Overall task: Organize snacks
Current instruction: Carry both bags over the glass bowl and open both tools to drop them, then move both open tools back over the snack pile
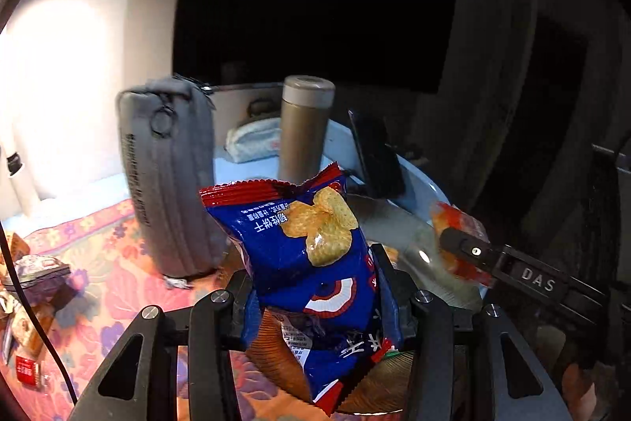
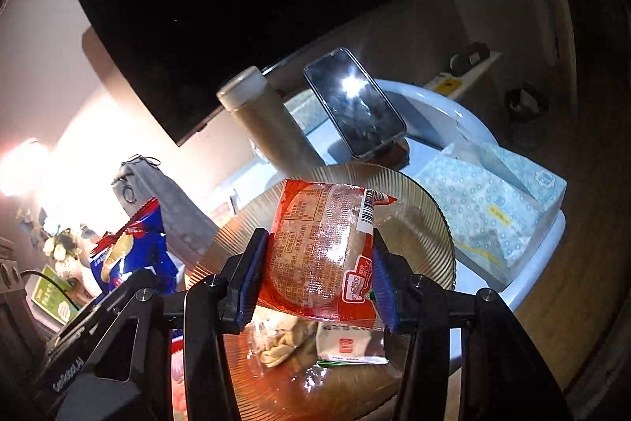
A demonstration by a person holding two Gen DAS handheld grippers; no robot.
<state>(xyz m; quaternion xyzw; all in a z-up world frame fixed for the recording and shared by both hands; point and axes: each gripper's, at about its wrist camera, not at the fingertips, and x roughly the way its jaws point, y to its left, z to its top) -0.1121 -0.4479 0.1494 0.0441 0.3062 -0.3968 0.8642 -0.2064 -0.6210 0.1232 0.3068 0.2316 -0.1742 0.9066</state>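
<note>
Left gripper (image 1: 315, 287) clenched on blue chip bag (image 1: 311, 255); right gripper (image 2: 317, 271) clamping red packet (image 2: 321, 251), above ribbed plate (image 2: 430, 227). Nearby: one flask (image 2: 268, 121), one phone (image 2: 355, 103), one tissue pack (image 2: 493, 208).

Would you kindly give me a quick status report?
Left tongs shut on blue cracker bag. Right tongs shut on red pastry packet. Both over ribbed plate; snacks already there.

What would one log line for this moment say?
left gripper: shut on blue cracker bag | right gripper: shut on red bun pack | both above ribbed plate
</note>
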